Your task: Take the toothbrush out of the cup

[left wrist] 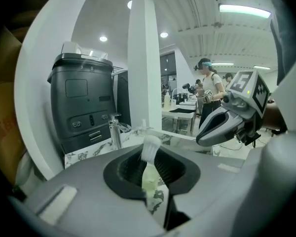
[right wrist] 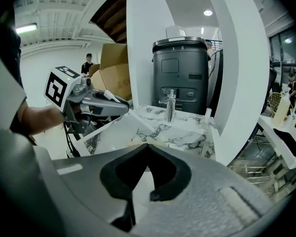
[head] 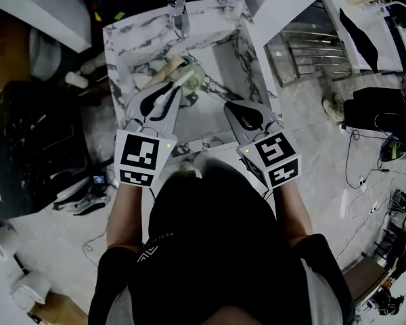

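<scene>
The left hand-held gripper (head: 170, 93) is clamped on the toothbrush (left wrist: 150, 148), bristles pointing up, above the marble sink (head: 122, 53). The right hand-held gripper (right wrist: 147, 146) is closed and empty beside it. Just past the toothbrush's tip, the pale cup (head: 200, 80) sits in the sink.

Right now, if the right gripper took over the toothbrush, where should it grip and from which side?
The neck just below the bristles, I'd say, coming in from the right. The toothbrush stands clamped in the left gripper with only its brush end poking past the tips; the handle is covered. The right gripper is shut and empty, so open it first.
</scene>
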`<state>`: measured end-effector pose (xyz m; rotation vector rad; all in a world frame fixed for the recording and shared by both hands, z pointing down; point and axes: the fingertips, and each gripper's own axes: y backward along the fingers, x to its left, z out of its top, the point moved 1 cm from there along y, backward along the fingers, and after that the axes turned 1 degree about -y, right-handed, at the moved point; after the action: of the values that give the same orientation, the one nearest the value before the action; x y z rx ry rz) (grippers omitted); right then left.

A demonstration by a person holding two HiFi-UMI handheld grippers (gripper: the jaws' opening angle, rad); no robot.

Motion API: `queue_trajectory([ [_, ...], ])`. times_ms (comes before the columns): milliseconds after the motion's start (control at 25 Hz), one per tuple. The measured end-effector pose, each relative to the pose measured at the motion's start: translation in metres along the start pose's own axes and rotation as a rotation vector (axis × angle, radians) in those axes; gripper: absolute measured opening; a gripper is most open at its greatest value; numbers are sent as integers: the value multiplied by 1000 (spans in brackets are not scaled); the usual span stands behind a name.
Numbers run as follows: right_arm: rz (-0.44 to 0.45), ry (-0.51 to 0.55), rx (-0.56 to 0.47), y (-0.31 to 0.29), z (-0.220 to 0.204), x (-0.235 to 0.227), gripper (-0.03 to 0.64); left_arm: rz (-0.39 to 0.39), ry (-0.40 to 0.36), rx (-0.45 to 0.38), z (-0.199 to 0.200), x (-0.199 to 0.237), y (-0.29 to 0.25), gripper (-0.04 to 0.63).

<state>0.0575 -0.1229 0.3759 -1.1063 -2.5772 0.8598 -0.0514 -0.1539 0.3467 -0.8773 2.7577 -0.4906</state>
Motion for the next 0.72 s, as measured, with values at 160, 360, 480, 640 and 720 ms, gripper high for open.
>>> queue_trajectory([
  [160, -21, 9, -16, 7, 5, 6, 3, 10, -14, -25, 8, 1, 20, 66],
  [360, -47, 10, -32, 14, 7, 13, 3, 32, -23, -45, 12, 2, 45, 66],
  [480, -58, 10, -37, 17, 8, 18, 3, 47, -26, -56, 13, 5, 60, 66],
  [640, -70, 7, -42, 21, 7, 25, 3, 60, -34, -73, 15, 6, 78, 66],
  [720, -73, 9, -44, 22, 7, 29, 3, 64, -37, -80, 15, 5, 86, 66],
])
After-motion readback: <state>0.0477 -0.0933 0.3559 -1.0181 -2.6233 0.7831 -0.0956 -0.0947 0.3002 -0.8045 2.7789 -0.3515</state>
